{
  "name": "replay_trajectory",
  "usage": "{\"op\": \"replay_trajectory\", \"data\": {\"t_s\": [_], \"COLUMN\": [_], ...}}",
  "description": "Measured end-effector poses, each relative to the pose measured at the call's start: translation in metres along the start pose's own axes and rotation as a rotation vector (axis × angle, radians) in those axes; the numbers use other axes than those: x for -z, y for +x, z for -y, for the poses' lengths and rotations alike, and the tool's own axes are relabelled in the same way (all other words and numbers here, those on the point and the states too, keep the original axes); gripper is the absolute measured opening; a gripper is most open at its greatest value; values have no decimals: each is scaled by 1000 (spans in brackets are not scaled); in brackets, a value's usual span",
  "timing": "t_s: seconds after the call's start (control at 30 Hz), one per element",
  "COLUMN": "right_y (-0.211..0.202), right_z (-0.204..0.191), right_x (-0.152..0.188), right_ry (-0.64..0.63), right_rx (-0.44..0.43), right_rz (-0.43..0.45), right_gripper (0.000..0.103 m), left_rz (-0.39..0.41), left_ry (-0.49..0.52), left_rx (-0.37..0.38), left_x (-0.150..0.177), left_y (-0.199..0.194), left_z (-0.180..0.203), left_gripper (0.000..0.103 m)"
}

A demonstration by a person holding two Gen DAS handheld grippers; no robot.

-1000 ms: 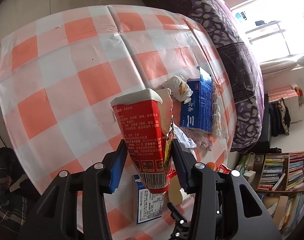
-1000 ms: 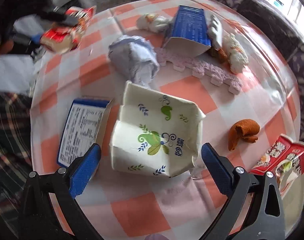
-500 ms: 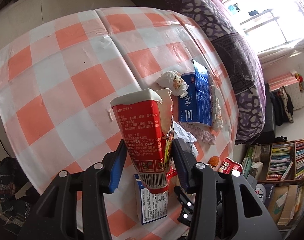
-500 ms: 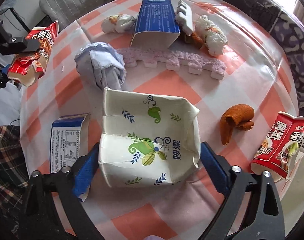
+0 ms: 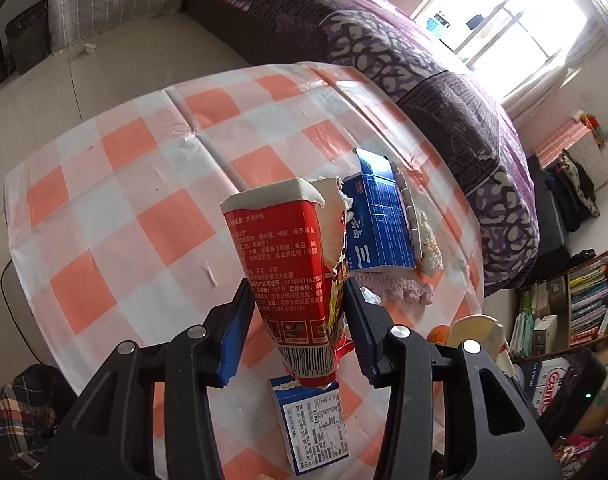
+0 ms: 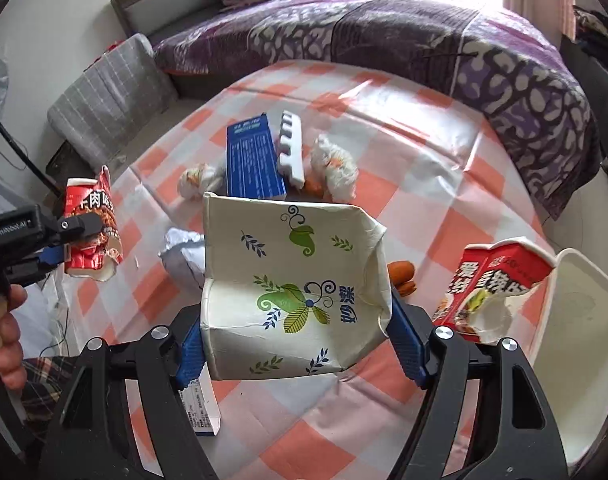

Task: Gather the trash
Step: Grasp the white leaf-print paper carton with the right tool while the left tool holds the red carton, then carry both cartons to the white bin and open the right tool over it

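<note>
Left tool [image 5: 295, 320] clamps torn red noodle cup [image 5: 287, 264], lifted above checked orange-white desk [image 5: 143, 184]. Right tool [image 6: 291, 344] pinches flattened white leaf-print paper cup [image 6: 291, 280], raised over same desk.

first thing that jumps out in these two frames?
Both grippers are loaded: the left gripper clamps a torn red noodle cup above the checked tablecloth, and the right gripper holds a flattened white paper cup with green leaf print. Behind that, trash clusters mid-table around a blue carton.
</note>
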State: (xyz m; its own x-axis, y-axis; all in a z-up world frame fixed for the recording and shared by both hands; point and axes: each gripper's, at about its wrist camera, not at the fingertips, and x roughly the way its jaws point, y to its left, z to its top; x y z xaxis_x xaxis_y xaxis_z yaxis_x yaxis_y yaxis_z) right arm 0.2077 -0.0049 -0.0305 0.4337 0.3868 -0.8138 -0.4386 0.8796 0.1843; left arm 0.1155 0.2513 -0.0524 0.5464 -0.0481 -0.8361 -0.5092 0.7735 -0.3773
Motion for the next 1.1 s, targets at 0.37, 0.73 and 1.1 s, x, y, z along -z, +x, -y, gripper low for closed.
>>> {"op": "replay_trajectory", "data": {"t_s": [0.37, 0.73, 1.1], "right_y": [-24, -40, -65], "right_z": [19, 42, 86], "right_x": [32, 37, 44], "right_ry": [87, 125, 222], "right_rx": [152, 227, 263], "right_rz": [172, 209, 218], "right_gripper": [73, 73, 73], "left_rz": [200, 297, 260], "left_ry": [158, 328, 433], "left_rx": [-61, -43, 18], "left_x": [14, 42, 70], "left_y": [-19, -27, -20], "left_z": [46, 108, 155], "left_gripper": [46, 46, 46]}}
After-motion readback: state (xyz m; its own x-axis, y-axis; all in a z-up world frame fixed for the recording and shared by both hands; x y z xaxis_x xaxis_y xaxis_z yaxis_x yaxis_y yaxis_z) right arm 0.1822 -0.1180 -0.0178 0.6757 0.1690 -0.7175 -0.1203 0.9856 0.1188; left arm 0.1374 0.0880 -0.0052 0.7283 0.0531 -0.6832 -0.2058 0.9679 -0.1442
